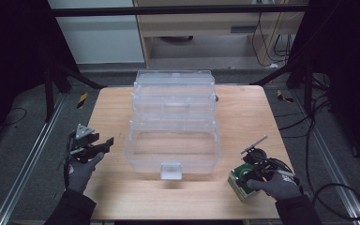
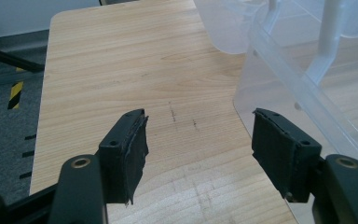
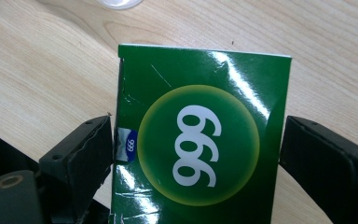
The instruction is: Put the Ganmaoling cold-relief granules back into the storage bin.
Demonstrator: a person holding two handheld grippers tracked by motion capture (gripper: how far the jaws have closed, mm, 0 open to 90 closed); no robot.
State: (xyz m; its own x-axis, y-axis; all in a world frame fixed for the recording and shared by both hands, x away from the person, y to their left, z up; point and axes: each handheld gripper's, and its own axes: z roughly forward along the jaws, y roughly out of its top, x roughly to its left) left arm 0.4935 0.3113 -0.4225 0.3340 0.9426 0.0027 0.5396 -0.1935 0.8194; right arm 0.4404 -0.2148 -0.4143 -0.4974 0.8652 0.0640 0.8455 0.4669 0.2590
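Observation:
A green carton (image 3: 200, 140) with a yellow-green disc and white digits lies between the jaws of my right gripper (image 3: 196, 149); both black pads sit against its sides. In the high view this carton (image 1: 238, 183) rests at the near right of the wooden table (image 1: 243, 117), with my right gripper (image 1: 244, 178) over it. My left gripper (image 1: 107, 143) hovers at the near left, open, nothing between its pads (image 2: 128, 149). A clear plastic tiered box (image 1: 131, 154) stands open in the middle, its wall (image 2: 303, 79) just right of my left gripper (image 2: 198, 135).
The clear box has a latch tab (image 1: 171, 169) at its front and stepped trays rising toward the back. Bare wood lies on both sides of it. Dark stands and cables (image 1: 309, 117) surround the table, and its edges are close to both hands.

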